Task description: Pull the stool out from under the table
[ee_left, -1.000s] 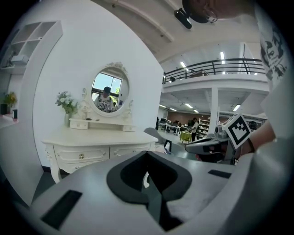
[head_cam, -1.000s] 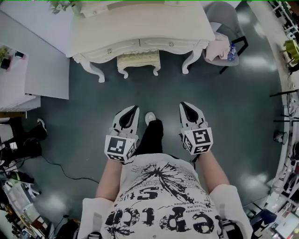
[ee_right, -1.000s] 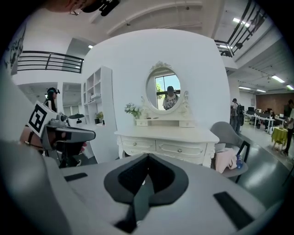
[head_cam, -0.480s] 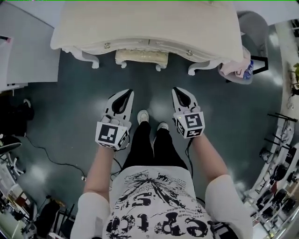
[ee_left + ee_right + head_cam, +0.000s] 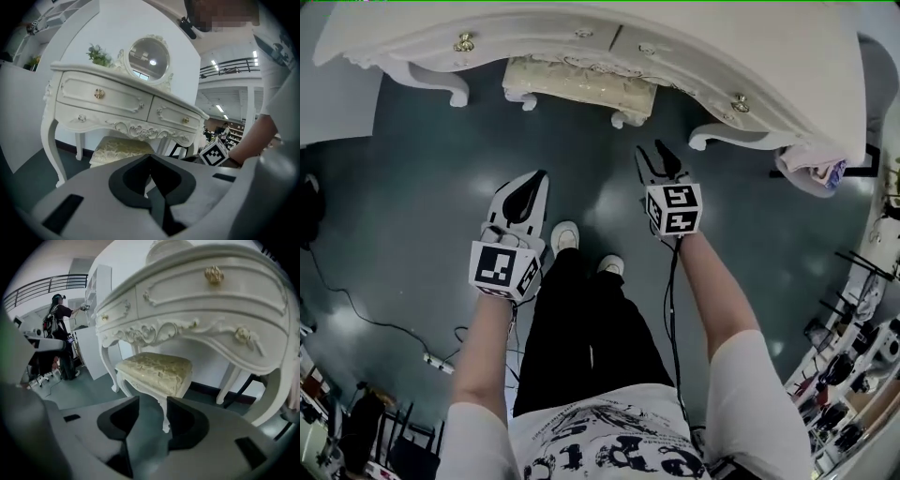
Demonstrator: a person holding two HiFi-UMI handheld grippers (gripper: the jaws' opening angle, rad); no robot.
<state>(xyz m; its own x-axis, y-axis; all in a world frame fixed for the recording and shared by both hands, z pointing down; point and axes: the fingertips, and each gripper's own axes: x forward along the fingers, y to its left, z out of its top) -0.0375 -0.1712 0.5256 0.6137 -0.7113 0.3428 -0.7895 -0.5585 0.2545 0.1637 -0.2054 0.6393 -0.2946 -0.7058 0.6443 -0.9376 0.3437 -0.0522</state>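
The cream stool (image 5: 581,82) with a gold-patterned seat stands tucked under the white carved dressing table (image 5: 675,37). My left gripper (image 5: 536,180) is shut and empty, low over the dark floor, a stretch short of the stool. My right gripper (image 5: 656,159) is nearer the table's front; its jaws have just been opening, with nothing between them. In the left gripper view the stool (image 5: 123,147) sits beyond the closed tips of the left gripper (image 5: 150,157). In the right gripper view the stool (image 5: 157,371) and its front leg show past the parted jaws of the right gripper (image 5: 152,401).
A grey chair with a pink cloth (image 5: 811,169) stands right of the table. A white partition (image 5: 337,112) is at the left, and a cable (image 5: 384,323) lies on the floor. My shoes (image 5: 565,234) are between the grippers. A person (image 5: 58,333) stands far off at the left.
Both grippers have dropped and gone forward toward the table, which now fills the top of the head view. The right jaws, shut before, now stand apart.
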